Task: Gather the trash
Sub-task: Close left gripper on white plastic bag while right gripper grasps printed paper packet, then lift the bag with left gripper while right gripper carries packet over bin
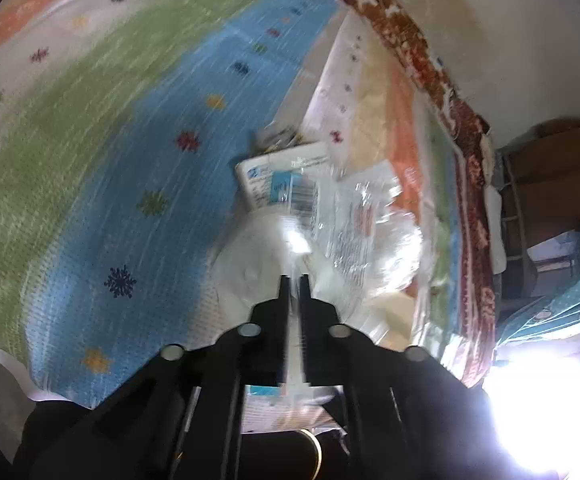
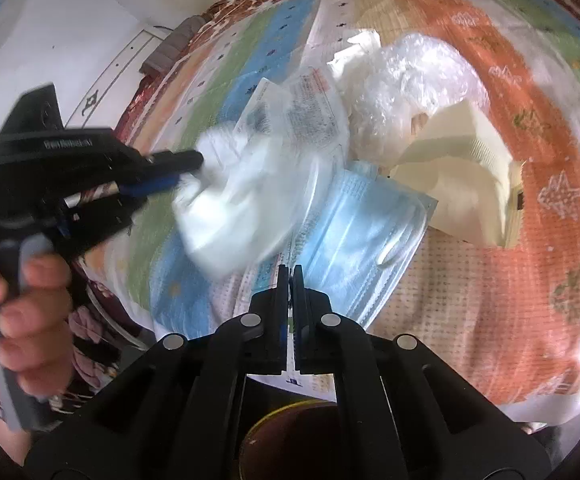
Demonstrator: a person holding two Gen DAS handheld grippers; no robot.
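Right wrist view: right gripper [image 2: 288,270] has jaws pressed nearly together, nipping the edge of a clear pack of blue masks [image 2: 364,232]. Beyond, left gripper [image 2: 197,164] pinches a white crumpled bag [image 2: 233,204] above the striped mat [image 2: 530,184]; farther lie bubble wrap [image 2: 410,80] and cream paper [image 2: 462,168].

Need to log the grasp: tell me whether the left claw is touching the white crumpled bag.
Touching. Right wrist view shows the left claw pinching the white crumpled bag at its edge.

White crumpled wrapper [image 2: 233,196] lifted above mask packet [image 2: 362,236], blurred.
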